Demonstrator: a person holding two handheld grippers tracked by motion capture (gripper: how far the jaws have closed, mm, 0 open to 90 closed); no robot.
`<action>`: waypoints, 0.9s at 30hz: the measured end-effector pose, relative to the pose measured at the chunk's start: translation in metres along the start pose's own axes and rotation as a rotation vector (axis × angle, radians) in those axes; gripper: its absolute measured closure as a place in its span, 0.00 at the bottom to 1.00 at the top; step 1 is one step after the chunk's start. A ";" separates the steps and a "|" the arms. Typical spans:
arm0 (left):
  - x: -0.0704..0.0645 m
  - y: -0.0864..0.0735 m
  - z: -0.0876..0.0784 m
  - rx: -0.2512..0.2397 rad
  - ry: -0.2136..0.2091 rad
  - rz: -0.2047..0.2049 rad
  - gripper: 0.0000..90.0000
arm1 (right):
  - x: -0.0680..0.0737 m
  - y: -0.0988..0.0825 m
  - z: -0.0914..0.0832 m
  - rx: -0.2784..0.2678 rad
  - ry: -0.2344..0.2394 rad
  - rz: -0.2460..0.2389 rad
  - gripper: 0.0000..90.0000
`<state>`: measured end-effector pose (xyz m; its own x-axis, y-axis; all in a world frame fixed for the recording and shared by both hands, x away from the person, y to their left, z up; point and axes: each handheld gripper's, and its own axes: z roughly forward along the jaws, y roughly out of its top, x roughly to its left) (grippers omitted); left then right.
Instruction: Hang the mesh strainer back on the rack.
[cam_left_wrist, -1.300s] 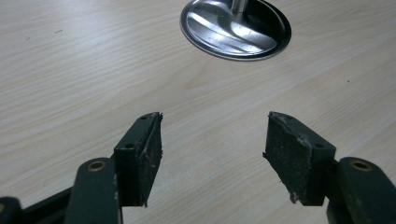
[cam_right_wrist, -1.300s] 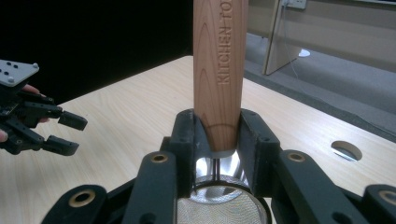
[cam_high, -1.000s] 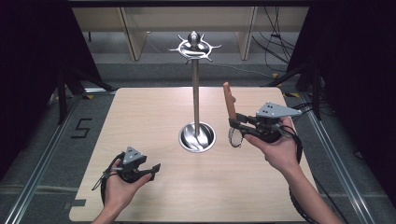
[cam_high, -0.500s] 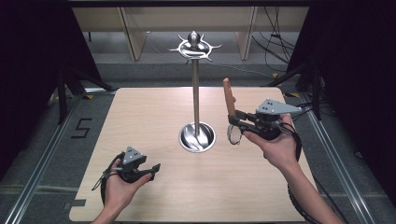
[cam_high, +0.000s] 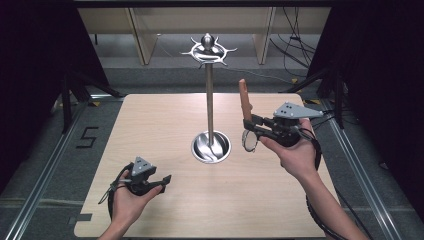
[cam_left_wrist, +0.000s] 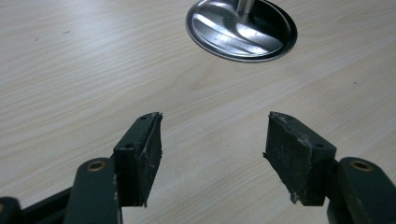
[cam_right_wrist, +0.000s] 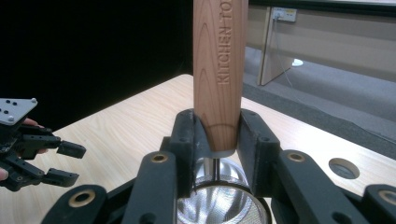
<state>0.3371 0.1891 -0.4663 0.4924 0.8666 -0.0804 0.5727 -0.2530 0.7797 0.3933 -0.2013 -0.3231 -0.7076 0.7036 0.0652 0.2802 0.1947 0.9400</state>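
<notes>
Wooden strainer handle (cam_right_wrist: 219, 70) clamped in right gripper (cam_right_wrist: 217, 140) jaws

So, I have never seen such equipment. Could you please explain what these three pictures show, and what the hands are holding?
A person sits at a wooden table with a hand-held two-jaw gripper in each hand. One picture looks down from above; the other two come from cameras riding on the grippers. On the table stands a tall metal stand with hooks on top and a round shiny base. The left gripper hovers low over the table, jaws open, holding nothing. The right gripper is shut on the wooden handle of a small strainer, held upright beside the stand.
</notes>
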 end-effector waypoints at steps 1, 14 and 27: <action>0.000 0.000 0.000 -0.004 0.004 -0.002 0.39 | -0.001 0.001 0.002 -0.022 0.004 -0.015 0.78; 0.001 0.000 0.000 0.009 0.009 0.001 0.39 | 0.002 0.010 0.006 -0.045 -0.016 -0.016 0.78; 0.003 0.000 -0.003 0.028 -0.002 0.034 0.39 | 0.003 0.019 0.009 -0.062 -0.004 -0.005 0.78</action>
<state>0.3368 0.1926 -0.4649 0.5130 0.8566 -0.0552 0.5736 -0.2942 0.7645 0.4024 -0.1895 -0.3081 -0.7059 0.7058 0.0594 0.2360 0.1552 0.9593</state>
